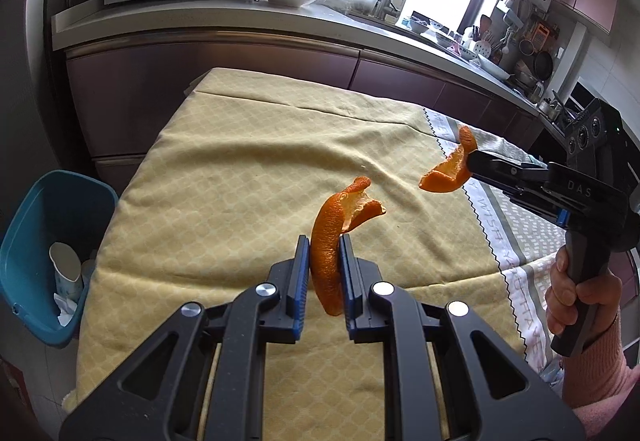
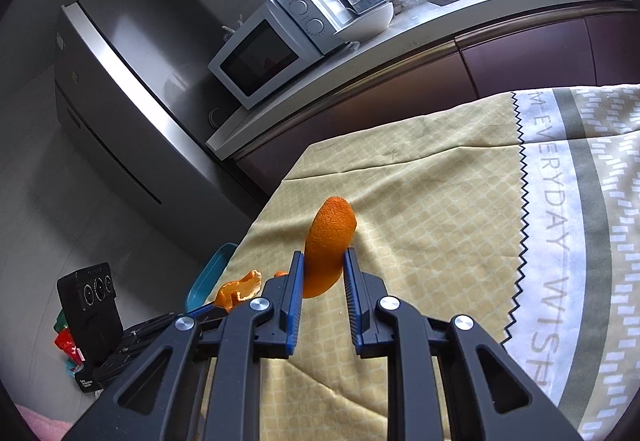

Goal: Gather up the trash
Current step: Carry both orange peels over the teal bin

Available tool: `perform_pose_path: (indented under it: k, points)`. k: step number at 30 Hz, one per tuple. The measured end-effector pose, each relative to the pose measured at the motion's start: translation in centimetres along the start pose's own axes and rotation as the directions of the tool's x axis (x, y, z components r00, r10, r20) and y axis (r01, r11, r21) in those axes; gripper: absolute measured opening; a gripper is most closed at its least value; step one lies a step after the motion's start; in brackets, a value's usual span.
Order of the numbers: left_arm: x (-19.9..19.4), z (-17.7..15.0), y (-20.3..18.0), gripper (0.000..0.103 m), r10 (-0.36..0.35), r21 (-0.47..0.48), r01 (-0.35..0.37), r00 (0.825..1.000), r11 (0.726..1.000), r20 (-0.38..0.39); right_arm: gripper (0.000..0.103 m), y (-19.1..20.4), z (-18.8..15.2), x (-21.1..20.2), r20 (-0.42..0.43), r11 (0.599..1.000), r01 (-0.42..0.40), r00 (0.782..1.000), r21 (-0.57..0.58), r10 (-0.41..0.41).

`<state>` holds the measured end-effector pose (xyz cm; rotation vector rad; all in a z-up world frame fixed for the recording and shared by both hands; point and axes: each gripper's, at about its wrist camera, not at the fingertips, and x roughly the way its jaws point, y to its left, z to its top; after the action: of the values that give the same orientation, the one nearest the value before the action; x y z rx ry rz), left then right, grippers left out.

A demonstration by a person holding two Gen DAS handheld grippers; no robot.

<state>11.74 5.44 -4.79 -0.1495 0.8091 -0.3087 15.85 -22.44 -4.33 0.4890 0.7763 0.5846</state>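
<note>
While both peels hung clear above the table (image 1: 240, 161), the left gripper (image 1: 325, 241) clenched one peel (image 1: 332, 225). The right gripper (image 2: 323, 261) pinched another peel (image 2: 330, 241), jaws tight, likely bound for the bin (image 1: 48, 209) beside the table.

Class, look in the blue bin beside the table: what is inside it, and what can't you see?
Inside the blue bin a paper cup stands beside crumpled white paper. The table's yellow cloth hides the bin's right side, and the bottom beneath the trash is covered.

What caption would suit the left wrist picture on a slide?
Left gripper and right gripper each carry a curled orange peel above the yellow cloth-covered table.
</note>
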Motion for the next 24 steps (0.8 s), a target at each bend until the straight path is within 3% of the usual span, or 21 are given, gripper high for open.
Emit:
perform_pose_path:
  k: [24]
  points:
    - [-4.7,-1.7,5.4,0.015,0.051,-0.089,-0.047,0.998,0.995,0.047,0.019,5.1,-2.8,3.2,-0.071,0.995,-0.086,0.994,-0.053,0.082]
